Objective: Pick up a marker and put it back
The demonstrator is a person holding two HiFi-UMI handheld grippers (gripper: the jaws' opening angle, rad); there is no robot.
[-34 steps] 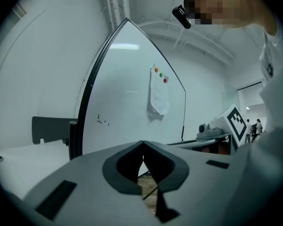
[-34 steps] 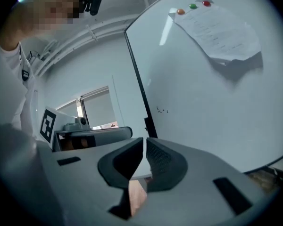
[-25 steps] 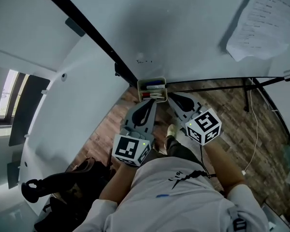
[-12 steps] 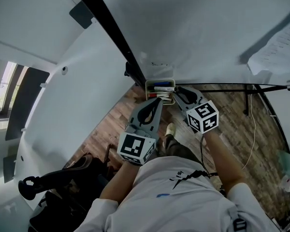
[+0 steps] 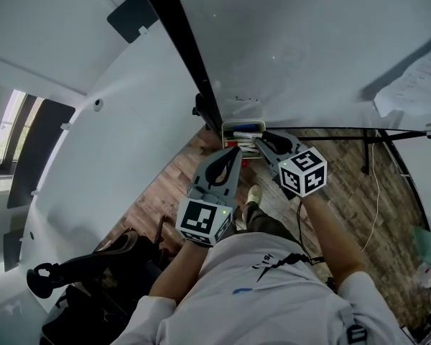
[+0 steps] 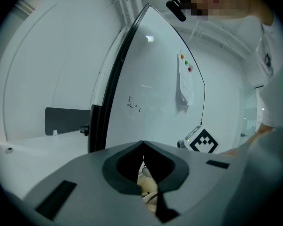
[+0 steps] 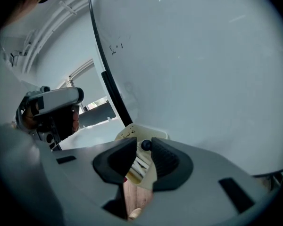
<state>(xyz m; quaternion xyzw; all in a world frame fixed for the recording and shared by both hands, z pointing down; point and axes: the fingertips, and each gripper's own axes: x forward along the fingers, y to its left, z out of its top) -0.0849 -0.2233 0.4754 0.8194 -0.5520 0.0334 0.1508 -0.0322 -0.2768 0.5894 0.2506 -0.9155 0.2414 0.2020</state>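
Observation:
A cream marker holder (image 5: 242, 126) hangs at the whiteboard's lower edge with several markers in it, one blue-capped, one red. My right gripper (image 5: 261, 141) reaches into its right side. In the right gripper view the holder (image 7: 130, 131) lies just past the jaws. They stand slightly apart, my right gripper (image 7: 144, 148) open, and a marker's dark round end (image 7: 145, 145) shows between the tips. My left gripper (image 5: 234, 152) hovers just below the holder, its jaws touching in the left gripper view (image 6: 143, 144) with nothing between them.
The whiteboard (image 5: 309, 49) fills the upper view, with a black frame edge (image 5: 183, 49) and a pinned paper (image 5: 416, 85) at right. Wooden floor (image 5: 388, 192) with a white cable lies below. A black chair and bag (image 5: 79, 279) sit at lower left.
Both grippers have moved up and right toward the marker holder. The right gripper's tips now reach into the holder; the left stays shut just below it.

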